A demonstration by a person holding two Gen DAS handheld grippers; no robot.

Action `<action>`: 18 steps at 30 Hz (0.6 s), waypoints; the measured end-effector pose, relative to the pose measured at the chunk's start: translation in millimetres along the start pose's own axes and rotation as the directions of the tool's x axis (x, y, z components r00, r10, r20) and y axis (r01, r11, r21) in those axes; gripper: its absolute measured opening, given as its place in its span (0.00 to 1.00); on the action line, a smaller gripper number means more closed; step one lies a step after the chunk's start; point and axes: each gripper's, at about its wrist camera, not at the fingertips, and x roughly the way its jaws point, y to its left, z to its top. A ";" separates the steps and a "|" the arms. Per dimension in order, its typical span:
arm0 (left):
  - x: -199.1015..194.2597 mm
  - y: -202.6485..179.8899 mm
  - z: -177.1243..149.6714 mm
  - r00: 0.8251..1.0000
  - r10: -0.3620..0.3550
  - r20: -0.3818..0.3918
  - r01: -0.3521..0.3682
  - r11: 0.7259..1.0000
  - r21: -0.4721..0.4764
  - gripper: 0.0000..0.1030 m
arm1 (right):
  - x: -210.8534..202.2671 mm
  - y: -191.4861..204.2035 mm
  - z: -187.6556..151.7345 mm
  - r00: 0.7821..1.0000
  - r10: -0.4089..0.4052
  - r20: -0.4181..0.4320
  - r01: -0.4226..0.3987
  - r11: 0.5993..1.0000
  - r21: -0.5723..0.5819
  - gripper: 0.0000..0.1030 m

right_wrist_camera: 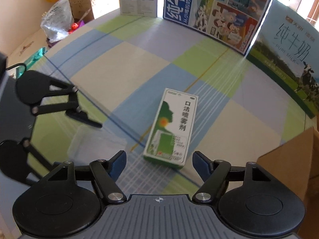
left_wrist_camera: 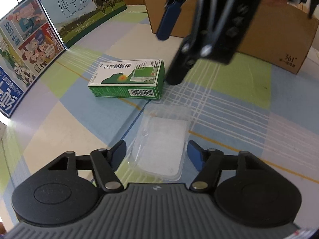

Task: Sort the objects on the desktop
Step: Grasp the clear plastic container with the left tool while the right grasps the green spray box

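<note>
The left tongs (left_wrist_camera: 156,155) stand apart, straddling a clear shallow plastic tray (left_wrist_camera: 161,141) on the checked counter (left_wrist_camera: 229,99), pads just off its long sides, its long axis running straight ahead. The right tongs (right_wrist_camera: 159,164), also apart and empty, tilt steeply down over the near end of a green-and-white cardboard spray box (right_wrist_camera: 172,127), which lies lengthwise away from them just beside the tray.

A table under a checked cloth (left_wrist_camera: 59,119) of blue, green and cream carries a green-and-white carton (left_wrist_camera: 127,77) lying flat mid-frame, a clear plastic tray (left_wrist_camera: 161,143) just below it, milk boxes (left_wrist_camera: 83,14) (upper left) and a cardboard box (left_wrist_camera: 269,39) upper right.
</note>
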 end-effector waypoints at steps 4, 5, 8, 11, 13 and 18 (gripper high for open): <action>4.9 1.2 -1.0 1.000 -0.024 0.000 0.024 1.000 0.012 0.54 | 15.2 -4.6 8.3 1.000 0.013 -0.016 -0.013 1.000 0.009 0.69; 4.6 1.7 -1.6 1.000 -0.027 0.003 0.027 1.000 0.010 0.54 | 19.6 -5.6 10.4 1.000 0.015 -0.019 -0.015 1.000 0.011 0.69; 2.0 2.0 -6.4 0.999 -0.035 0.008 0.035 0.999 -0.003 0.53 | 31.5 -6.6 15.4 0.999 0.015 -0.031 -0.014 1.000 0.017 0.69; -1.0 1.2 -12.5 0.999 -0.034 0.015 0.034 0.999 -0.016 0.53 | 41.1 -8.6 18.1 0.999 0.007 -0.039 -0.006 0.999 0.032 0.67; -2.9 0.2 -15.3 0.999 -0.030 0.016 0.030 0.999 -0.030 0.53 | 44.6 -11.4 18.5 0.999 -0.009 -0.034 0.011 0.999 0.053 0.55; -7.9 -7.9 -19.8 1.000 0.008 0.002 -0.008 0.996 -0.088 0.53 | 39.6 -12.2 9.7 0.999 -0.037 -0.029 0.040 0.994 0.106 0.52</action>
